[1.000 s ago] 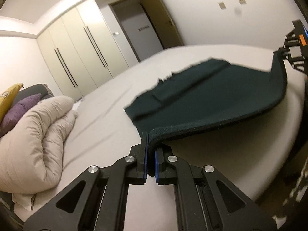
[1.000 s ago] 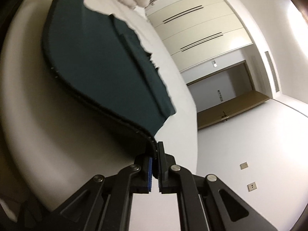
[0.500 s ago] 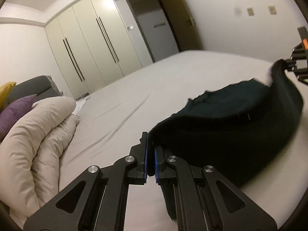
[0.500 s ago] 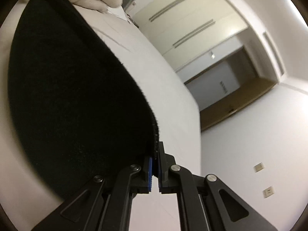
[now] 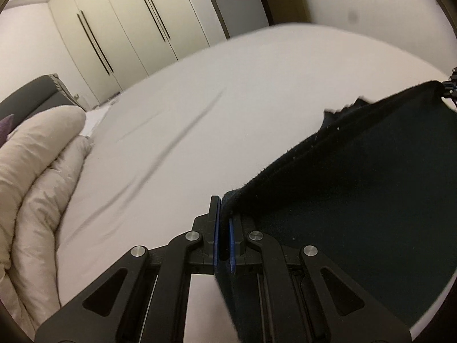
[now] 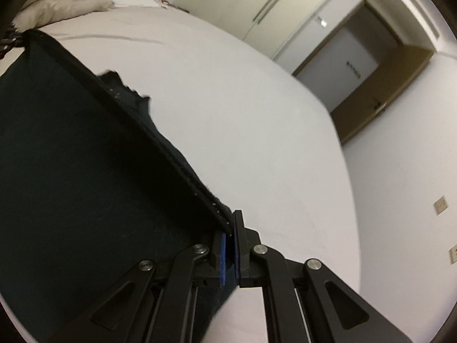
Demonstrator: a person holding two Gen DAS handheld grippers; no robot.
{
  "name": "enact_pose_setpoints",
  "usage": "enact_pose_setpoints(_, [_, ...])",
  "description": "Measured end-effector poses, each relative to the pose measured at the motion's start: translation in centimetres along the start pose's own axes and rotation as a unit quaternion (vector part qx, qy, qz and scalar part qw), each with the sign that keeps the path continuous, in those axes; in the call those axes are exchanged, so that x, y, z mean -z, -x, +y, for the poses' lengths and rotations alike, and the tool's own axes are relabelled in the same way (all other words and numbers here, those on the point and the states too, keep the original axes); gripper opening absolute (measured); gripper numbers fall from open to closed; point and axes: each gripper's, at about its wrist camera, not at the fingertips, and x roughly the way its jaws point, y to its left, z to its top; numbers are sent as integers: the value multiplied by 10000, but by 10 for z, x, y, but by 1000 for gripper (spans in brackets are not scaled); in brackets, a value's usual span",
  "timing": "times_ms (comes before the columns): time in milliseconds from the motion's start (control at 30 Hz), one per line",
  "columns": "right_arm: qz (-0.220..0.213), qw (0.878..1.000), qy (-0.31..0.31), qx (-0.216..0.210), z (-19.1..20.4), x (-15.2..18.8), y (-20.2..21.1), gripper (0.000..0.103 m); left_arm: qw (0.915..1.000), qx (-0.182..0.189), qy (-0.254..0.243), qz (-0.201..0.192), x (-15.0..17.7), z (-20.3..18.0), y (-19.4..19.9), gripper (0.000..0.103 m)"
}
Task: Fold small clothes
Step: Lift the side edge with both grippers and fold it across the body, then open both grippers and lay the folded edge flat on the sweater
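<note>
1. bedroom w/ wardrobes; pale bed (image 5: 228, 91), beige duvet (image 5: 31, 177) at its head end.
2. your left gripper (image 5: 223, 238) & right gripper (image 6: 230, 253) each pinch a corner of the dark green garment (image 5: 371, 214), stretched betw. them above the bed.
3. looks soft, light, floppy; pinch corners/hem edge.

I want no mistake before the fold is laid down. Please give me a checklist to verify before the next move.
1. Left gripper pinches a garment corner: ok.
2. Right gripper pinches the other corner: ok.
3. Top edge of the dark garment stretched straight between both: ok.
4. White bed sheet ahead is free for laying down: ok.
5. Beige duvet apart from the garment: ok.
6. Lower layers aligned: cannot tell.
</note>
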Motion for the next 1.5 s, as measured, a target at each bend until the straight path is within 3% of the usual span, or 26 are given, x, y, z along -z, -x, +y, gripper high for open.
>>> enact_pose_setpoints(33, [105, 9999, -75, 3, -2, 2, -10, 5, 10000, -17, 10, 90, -3, -3, -11, 8])
enact_pose_setpoints(67, [156, 9997, -164, 37, -4, 3, -18, 15, 9997, 5, 76, 241, -6, -4, -27, 8])
enact_pose_setpoints(133, [187, 9982, -567, -50, -15, 5, -29, 37, 9980, 119, 182, 598, -5, -9, -52, 9])
enact_pose_setpoints(200, [111, 9951, -987, 3, -27, 10, -29, 71, 9965, 162, 264, 780, -5, -12, -68, 10])
enact_pose_setpoints(267, [15, 9905, -1373, 80, -43, 15, -23, 86, 9971, 153, 265, 695, -9, -12, -69, 14])
enact_pose_setpoints(300, [-4, 9873, -1583, 133, -52, 20, -20, 86, 9974, 94, 265, 670, -13, -11, -69, 17])
enact_pose_setpoints(333, [35, 9836, -1794, 173, -57, 22, -19, 86, 9975, 32, 271, 653, -16, -10, -68, 28])
enact_pose_setpoints(433, [112, 9670, -2544, 82, -85, 37, -13, 86, 9980, -294, 326, 457, -27, -1, -59, 90])
enact_pose_setpoints(467, [100, 9603, -2789, 63, -90, 41, -8, 86, 9979, -490, 312, 299, -31, 5, -52, 94])
enact_pose_setpoints(567, [-39, 9393, -3429, -75, -104, 50, 10, 85, 9965, -720, 378, 207, -34, 23, -29, 94])
enact_pose_setpoints(633, [-272, 9293, -3656, -444, -102, 46, 27, 80, 9947, -778, 666, 98, -33, 42, -15, 94])
enact_pose_setpoints(700, [-672, 9151, -3816, -1118, -92, 40, 43, 80, 9926, -556, 1079, -41, -32, 59, -3, 94])
enact_pose_setpoints(800, [-934, 8974, -3804, -2031, -78, 27, 47, 79, 9882, -69, 1529, -86, -24, 68, 14, 94])
enact_pose_setpoints(900, [-838, 8852, -3774, -2587, -45, 22, 39, 77, 9874, 465, 1507, -100, -13, 55, 26, 92])
enact_pose_setpoints(1033, [-490, 8910, -3797, -2440, -20, 31, 17, 76, 9929, 501, 1080, -29, -8, 16, 23, 90])
enact_pose_setpoints(1100, [-222, 8865, -3944, -2412, -19, 42, -2, 72, 9912, 641, 1148, 139, 8, -3, 14, 90])
enact_pose_setpoints(1200, [-454, 8833, -3944, -2495, -26, 59, -1, 70, 9914, 300, 1107, 638, 25, -14, -17, 82])
enact_pose_setpoints(1233, [-466, 8822, -3966, -2497, -29, 60, -1, 70, 9890, 256, 1229, 781, 33, -11, -27, 82])
enact_pose_setpoints(1300, [-461, 8820, -4080, -2312, -38, 62, 0, 70, 9768, 696, 1877, 764, 48, 6, -34, 83])
enact_pose_setpoints(1333, [-467, 8788, -4197, -2220, -45, 68, 2, 70, 9732, 749, 2033, 776, 52, 11, -34, 83])
enact_pose_setpoints(1367, [-461, 8726, -4358, -2157, -54, 77, 6, 70, 9735, 714, 2028, 776, 53, 12, -32, 83])
enact_pose_setpoints(1433, [-494, 8468, -4812, -2212, -65, 90, 17, 70, 9785, 467, 1849, 786, 51, 7, -25, 83])
enact_pose_setpoints(1500, [-1021, 8202, -4822, -2903, -60, 92, 42, 71, 9790, 254, 1881, 744, 46, 3, -11, 81])
